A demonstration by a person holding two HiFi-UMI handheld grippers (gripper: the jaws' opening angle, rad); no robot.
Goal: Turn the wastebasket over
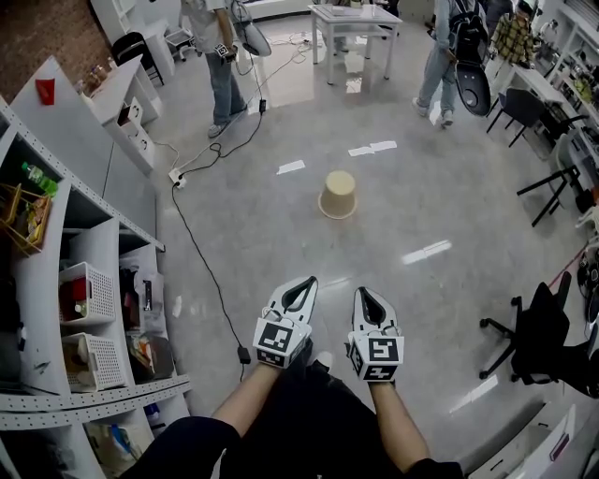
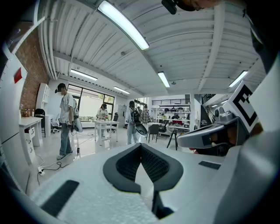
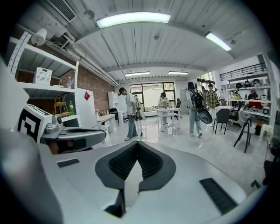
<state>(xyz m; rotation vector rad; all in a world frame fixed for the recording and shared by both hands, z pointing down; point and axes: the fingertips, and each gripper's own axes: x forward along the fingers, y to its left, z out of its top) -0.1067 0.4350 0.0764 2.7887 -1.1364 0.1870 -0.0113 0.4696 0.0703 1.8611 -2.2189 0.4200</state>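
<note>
A tan wastebasket [image 1: 338, 195] stands upside down on the grey floor, its wide rim on the ground, well ahead of both grippers. My left gripper [image 1: 308, 281] and right gripper [image 1: 360, 293] are held side by side in front of me, both shut with nothing between the jaws. In the left gripper view the left gripper [image 2: 141, 145] shows its jaws closed to a point, with the right gripper's body off to the right. The right gripper view shows the right gripper [image 3: 137, 144] closed likewise. The wastebasket is hidden in both gripper views.
White shelving [image 1: 84, 281] with baskets and bottles lines the left. A black cable [image 1: 201, 257] runs across the floor to a power strip [image 1: 176, 176]. An office chair [image 1: 538, 332] stands at right. People stand by a white table [image 1: 354, 23] at the back.
</note>
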